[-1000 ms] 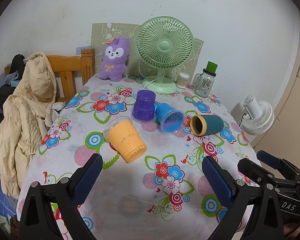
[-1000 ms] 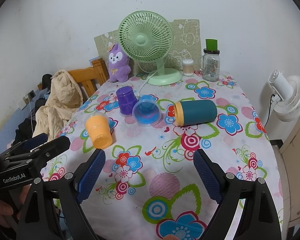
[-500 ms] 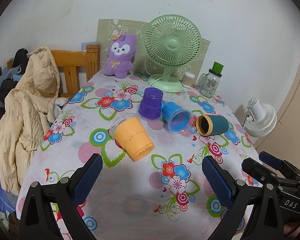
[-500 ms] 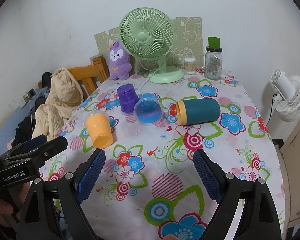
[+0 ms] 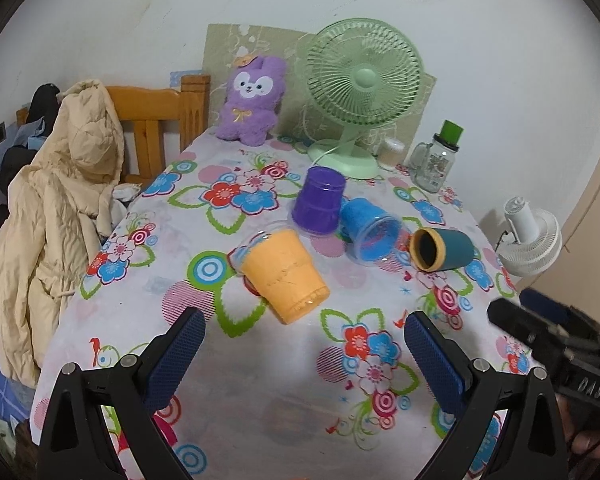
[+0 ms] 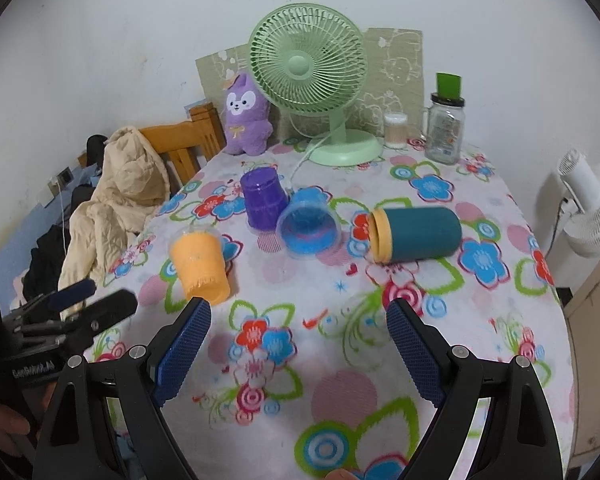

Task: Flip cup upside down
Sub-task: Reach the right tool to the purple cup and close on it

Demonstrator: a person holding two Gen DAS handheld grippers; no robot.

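Several cups are on the flowered tablecloth [image 5: 236, 360]. An orange cup [image 5: 283, 275] [image 6: 199, 266] lies tilted on its side. A purple cup [image 5: 318, 202] [image 6: 263, 199] stands upside down. A blue cup [image 5: 371, 232] [image 6: 309, 226] lies on its side. A teal cup with an orange rim [image 5: 442, 249] [image 6: 416, 234] lies on its side. My left gripper [image 5: 302, 354] is open and empty, just short of the orange cup. My right gripper [image 6: 298, 344] is open and empty, in front of the blue and teal cups.
A green fan [image 5: 362, 92], a purple plush toy [image 5: 250, 104], a glass jar with a green lid [image 5: 436, 158] and a small white container [image 6: 395, 131] stand at the back. A chair with a beige coat [image 5: 56, 208] is left. A white fan [image 6: 588, 204] stands right.
Both grippers have moved forward toward the cups, and the left view has shifted so the orange cup sits nearer its fingers. No cup has moved.
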